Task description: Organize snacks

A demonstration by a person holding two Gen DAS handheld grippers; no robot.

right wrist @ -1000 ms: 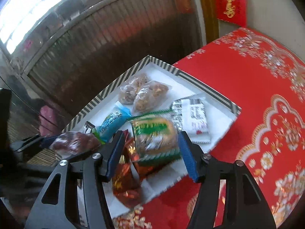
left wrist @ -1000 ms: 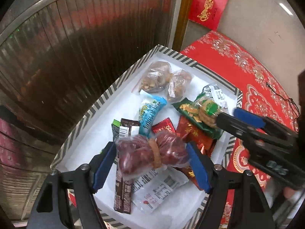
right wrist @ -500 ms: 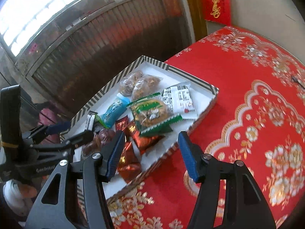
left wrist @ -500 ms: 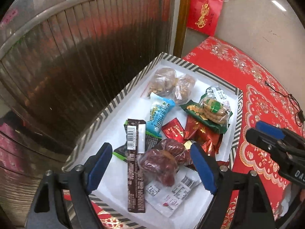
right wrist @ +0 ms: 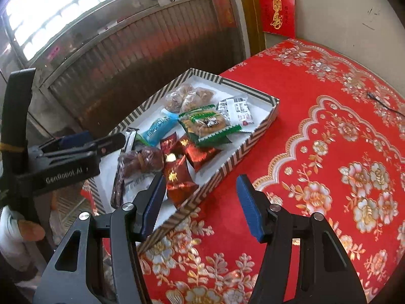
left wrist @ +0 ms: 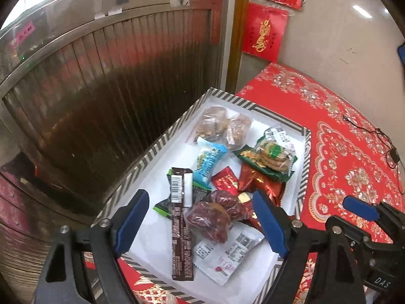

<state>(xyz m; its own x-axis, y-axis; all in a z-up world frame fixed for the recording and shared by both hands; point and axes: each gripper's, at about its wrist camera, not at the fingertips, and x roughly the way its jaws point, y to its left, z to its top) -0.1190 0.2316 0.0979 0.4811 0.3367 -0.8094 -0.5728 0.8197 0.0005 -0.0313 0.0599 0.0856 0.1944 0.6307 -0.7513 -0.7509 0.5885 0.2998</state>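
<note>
A striped-rim tray (left wrist: 141,164) with a white floor holds the snacks. A clear bag of red dates (left wrist: 212,215) lies near its front, beside a brown chocolate bar (left wrist: 181,225) and on top of a white packet (left wrist: 227,253). My left gripper (left wrist: 202,217) hangs open above the dates without touching them. Further back lie a green cookie pack (right wrist: 207,124), a blue packet (right wrist: 159,126), red candy wrappers (right wrist: 179,177) and two nut bags (left wrist: 220,126). My right gripper (right wrist: 200,200) is open and empty, over the tray's near rim (right wrist: 243,149) and the cloth.
A red flowered tablecloth (right wrist: 329,152) covers the table to the right of the tray. A ribbed metal shutter (left wrist: 101,88) stands close behind the tray. Red paper hangings (left wrist: 263,33) are on the wall. A thin black cord (left wrist: 379,136) lies on the cloth at far right.
The left gripper let go of the date bag, which now lies in the tray, and drew back. The right gripper released the green cookie pack into the tray and pulled away toward the cloth.
</note>
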